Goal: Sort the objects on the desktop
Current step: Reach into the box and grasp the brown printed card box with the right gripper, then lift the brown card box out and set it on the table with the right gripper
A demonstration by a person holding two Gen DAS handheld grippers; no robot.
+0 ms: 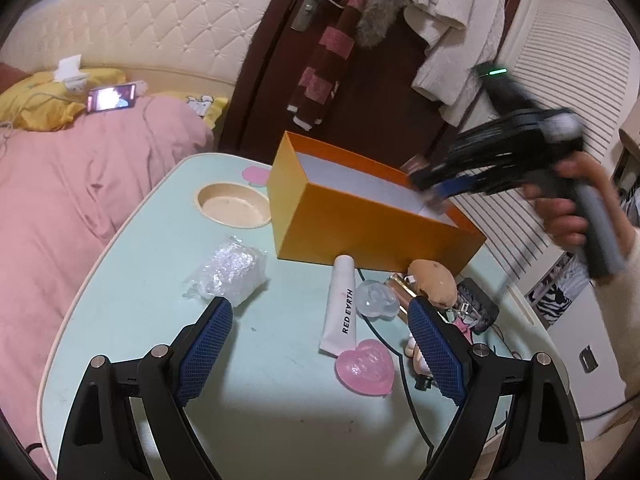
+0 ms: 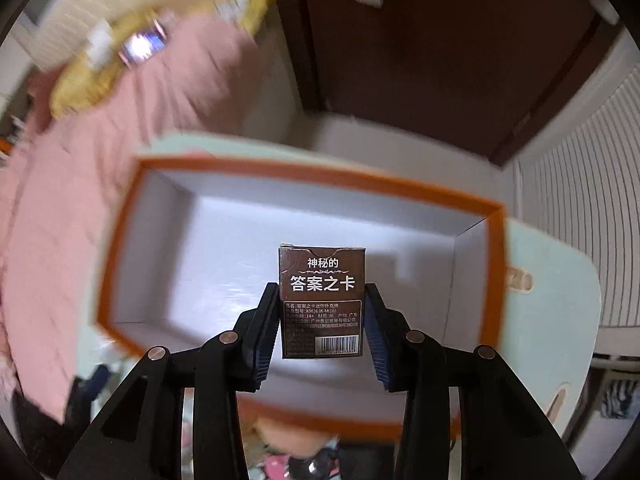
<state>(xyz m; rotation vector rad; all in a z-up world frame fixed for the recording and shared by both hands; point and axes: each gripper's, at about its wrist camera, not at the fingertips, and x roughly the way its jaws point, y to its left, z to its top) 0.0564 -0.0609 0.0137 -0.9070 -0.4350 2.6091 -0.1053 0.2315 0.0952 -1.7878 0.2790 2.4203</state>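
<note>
My right gripper (image 2: 322, 289) is shut on a brown card box (image 2: 322, 276) with white Chinese lettering, held above the white inside of the open orange box (image 2: 312, 174). From the left wrist view that gripper (image 1: 432, 190) is a blur over the orange box (image 1: 360, 232), with a hand on its handle. My left gripper (image 1: 320, 308) hangs open over the pale green table (image 1: 140, 320), nothing between its fingers. Below it lie a white tube (image 1: 342, 308), a pink heart (image 1: 366, 366) and a clear round piece (image 1: 376, 298).
Bubble wrap (image 1: 230, 276) lies left of the tube. A brown plush (image 1: 434, 280) and a dark pouch (image 1: 478, 304) crowd the right, near my right finger. A round recess (image 1: 232, 204) sits in the table by the orange box. A pink bed (image 1: 80, 200) borders the left.
</note>
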